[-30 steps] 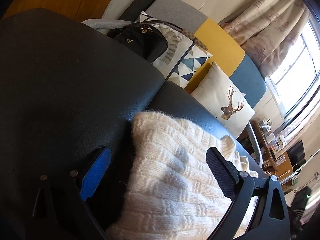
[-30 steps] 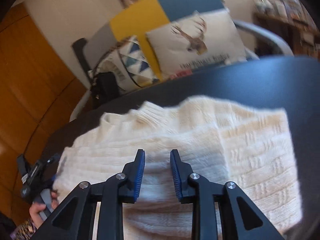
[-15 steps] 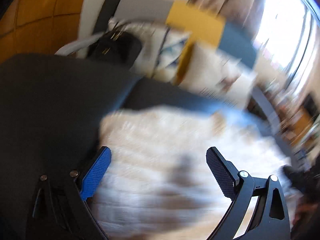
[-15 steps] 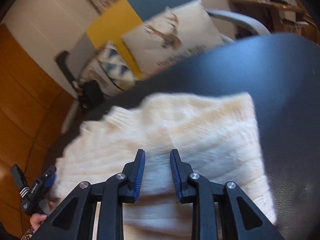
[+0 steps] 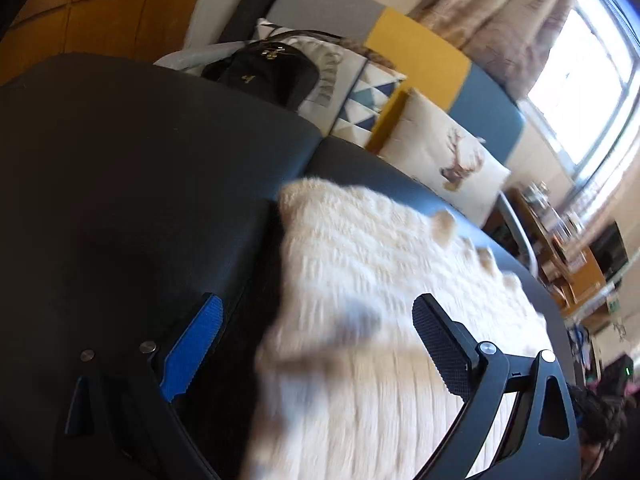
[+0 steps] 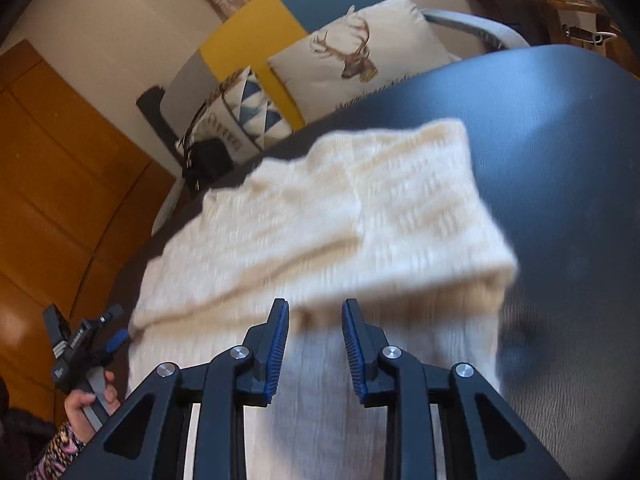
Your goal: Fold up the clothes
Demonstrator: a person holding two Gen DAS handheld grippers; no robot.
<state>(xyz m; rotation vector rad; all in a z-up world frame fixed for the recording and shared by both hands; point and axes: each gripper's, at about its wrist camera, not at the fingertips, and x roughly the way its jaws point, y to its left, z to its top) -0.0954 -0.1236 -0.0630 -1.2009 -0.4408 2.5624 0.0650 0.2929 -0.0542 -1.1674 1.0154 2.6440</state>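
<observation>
Right wrist view has your right gripper point(image 6: 314, 344) low over the near part of the cream knitted sweater point(image 6: 340, 216), its blue-padded jaws parted by a narrow gap; whether any knit lies between them you cannot tell, since the cloth there is blurred. The sweater lies on the dark padded table point(image 6: 560, 128), with an upper layer doubled over a lower one and a rounded fold edge toward 3 o'clock. Your left gripper point(image 5: 316, 344) hangs with its jaws spread wide and nothing between them, the sweater's edge under it from 12 to 5 o'clock. The knit is thick, fuzzy and ribbed in blocks, so it is soft and springy, and the table's smooth, slightly glossy skin gives it little hold. Judging from that, the main risk is the top layer sliding or springing back if you drag instead of lift, leaving the fold crooked. A shallow pinch may catch only one layer, or snag loose yarn on the textured pads. Behind, from 10 to 1 o'clock, the sofa's cushions point(image 6: 360, 56) and a black bag point(image 5: 260, 68) stand well apart.
</observation>
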